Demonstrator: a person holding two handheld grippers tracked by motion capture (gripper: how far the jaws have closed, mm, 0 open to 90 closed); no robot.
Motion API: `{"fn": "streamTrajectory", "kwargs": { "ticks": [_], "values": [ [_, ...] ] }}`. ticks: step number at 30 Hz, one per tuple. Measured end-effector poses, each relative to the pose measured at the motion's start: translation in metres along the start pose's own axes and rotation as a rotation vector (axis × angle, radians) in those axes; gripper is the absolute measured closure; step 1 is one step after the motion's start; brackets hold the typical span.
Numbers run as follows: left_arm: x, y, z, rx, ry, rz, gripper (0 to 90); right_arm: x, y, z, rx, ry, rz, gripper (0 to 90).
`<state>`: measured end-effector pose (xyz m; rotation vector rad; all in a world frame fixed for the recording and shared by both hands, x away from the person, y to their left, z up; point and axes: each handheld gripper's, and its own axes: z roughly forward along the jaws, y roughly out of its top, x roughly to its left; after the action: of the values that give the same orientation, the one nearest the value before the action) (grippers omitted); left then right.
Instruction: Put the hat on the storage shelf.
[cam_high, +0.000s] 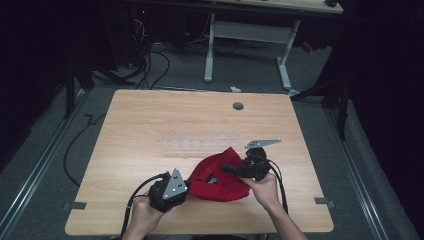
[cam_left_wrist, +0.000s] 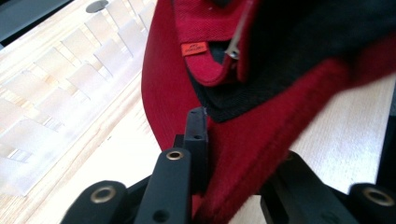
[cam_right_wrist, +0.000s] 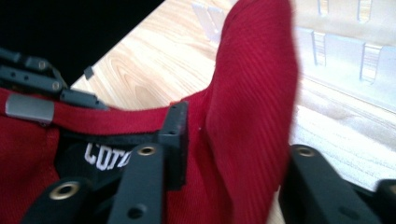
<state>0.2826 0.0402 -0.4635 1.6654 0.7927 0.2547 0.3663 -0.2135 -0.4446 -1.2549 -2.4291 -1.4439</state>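
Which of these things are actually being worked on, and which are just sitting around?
In use: red garment, gripped by left gripper and right gripper.

Lying about: clear plastic rack on the table, white desk frame behind, floor cables.

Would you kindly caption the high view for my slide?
Two hand-held grippers, left and right, clamp a red cap on a wooden table.

A red fabric garment lies on the light wooden desk near its front edge, between the left hand-held gripper and right hand-held gripper.
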Motion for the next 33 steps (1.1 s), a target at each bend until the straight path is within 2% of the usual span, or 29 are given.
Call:
{"fn": "streamTrajectory", "kwargs": {
  "ticks": [1, 3, 5, 8, 9, 10, 11, 12, 14, 17, 23, 24, 27, 30, 33],
  "values": [
    [0.0, -0.001, -0.001, 0.01, -0.001, 0.005, 80.6, -0.003, 0.001, -0.002, -0.022, 0.001, 0.018, 56.4],
    [0.0, -0.002, -0.002, 0.022, -0.004, 0.001, 81.6, -0.004, 0.001, -0.003, -0.032, 0.001, 0.025, 55.0],
    [-0.001, -0.002, -0.003, 0.026, -0.014, -0.005, 84.1, -0.01, 0.004, -0.009, -0.081, -0.008, 0.045, 50.7],
    [-0.001, -0.002, -0.006, 0.036, -0.017, -0.002, 84.6, -0.012, 0.005, -0.015, -0.11, -0.024, 0.048, 48.9],
    [0.001, -0.001, -0.007, 0.028, -0.008, -0.012, 85.0, -0.015, 0.007, -0.024, -0.154, -0.037, 0.053, 46.9],
    [0.001, -0.001, -0.007, 0.028, -0.008, -0.012, 85.1, -0.015, 0.007, -0.024, -0.154, -0.037, 0.053, 46.9],
    [0.005, 0.002, -0.011, 0.02, 0.0, -0.023, 85.1, -0.017, 0.007, -0.031, -0.186, -0.054, 0.056, 45.9],
    [0.005, 0.002, -0.011, 0.02, 0.0, -0.023, 85.1, -0.017, 0.007, -0.031, -0.186, -0.054, 0.056, 45.9],
    [0.009, 0.005, -0.015, 0.001, 0.011, -0.047, 85.1, -0.021, 0.006, -0.043, -0.225, -0.074, 0.053, 45.2],
    [0.011, 0.006, -0.017, -0.003, 0.02, -0.06, 85.1, -0.022, 0.004, -0.047, -0.239, -0.08, 0.06, 45.2],
    [0.021, 0.011, -0.023, -0.048, 0.038, -0.114, 84.9, -0.026, -0.007, -0.046, -0.221, -0.136, 0.034, 44.2],
    [0.023, 0.013, -0.024, -0.059, 0.039, -0.13, 84.9, -0.028, -0.013, -0.04, -0.204, -0.161, 0.026, 43.3],
    [0.027, 0.016, -0.027, -0.075, 0.041, -0.156, 84.8, -0.031, -0.018, -0.035, -0.182, -0.183, 0.024, 42.8],
    [0.031, 0.019, -0.029, -0.098, 0.051, -0.175, 84.7, -0.035, -0.033, -0.022, -0.134, -0.261, 0.002, 42.2],
    [0.036, 0.021, -0.03, -0.119, 0.064, -0.205, 84.6, -0.04, -0.039, -0.017, -0.115, -0.289, 0.001, 41.6]
  ]
}}
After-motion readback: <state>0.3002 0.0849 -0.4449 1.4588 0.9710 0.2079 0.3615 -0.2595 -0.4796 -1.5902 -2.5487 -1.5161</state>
